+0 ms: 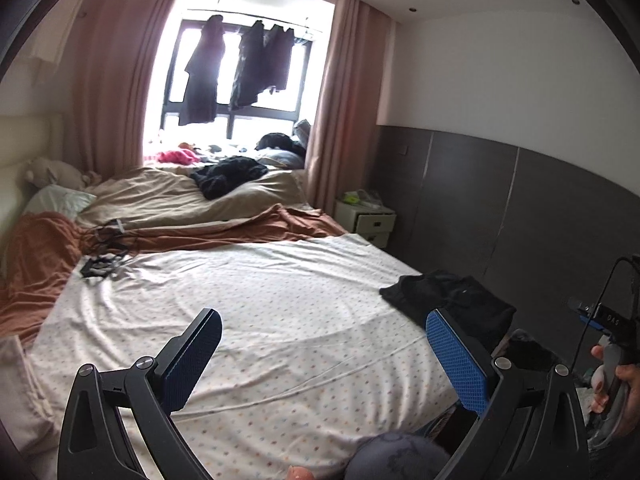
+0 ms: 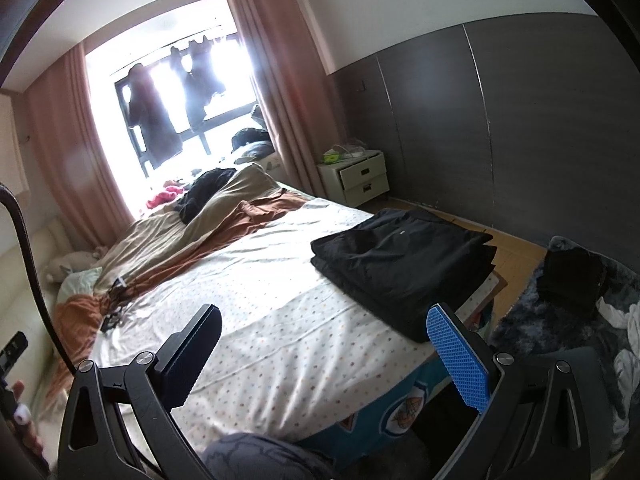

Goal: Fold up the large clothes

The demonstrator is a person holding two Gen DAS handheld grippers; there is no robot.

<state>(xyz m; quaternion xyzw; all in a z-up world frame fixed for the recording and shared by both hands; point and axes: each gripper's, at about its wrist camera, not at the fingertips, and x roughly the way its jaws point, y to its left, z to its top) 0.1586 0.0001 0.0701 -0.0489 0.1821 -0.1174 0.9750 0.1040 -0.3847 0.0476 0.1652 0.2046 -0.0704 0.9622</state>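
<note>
Left tongs (image 1: 322,354): wide apart, nothing in them, up in the air over the near side of the bed.
Right tongs (image 2: 324,354): wide apart too, holding nothing, just past the bed's near edge.
Black clothes (image 2: 400,268): a flat, folded stack on the bed's near right corner, by the edge. The blue pad (image 2: 456,356) of the right tongs is near it but not touching.
Bed (image 1: 248,320): a white sheet with little colored dots, bare in the middle.
Brown blanket (image 1: 224,230): bunched up across the far part of the bed.
Tan blanket (image 1: 168,196): piled behind the brown one, with a dark heap of clothes (image 1: 230,174) on top.
Bedside drawers (image 2: 360,178): white, past the bed's far corner. The top drawer is pulled out a little, and I cannot tell what is in it. Small things sit on top, one green.
Window (image 1: 240,76): bright, with dark clothes hanging in front of it and pink curtains (image 1: 116,72) at the sides.
Hand (image 1: 616,388): at the right edge of the left view, holding the other handle.
</note>
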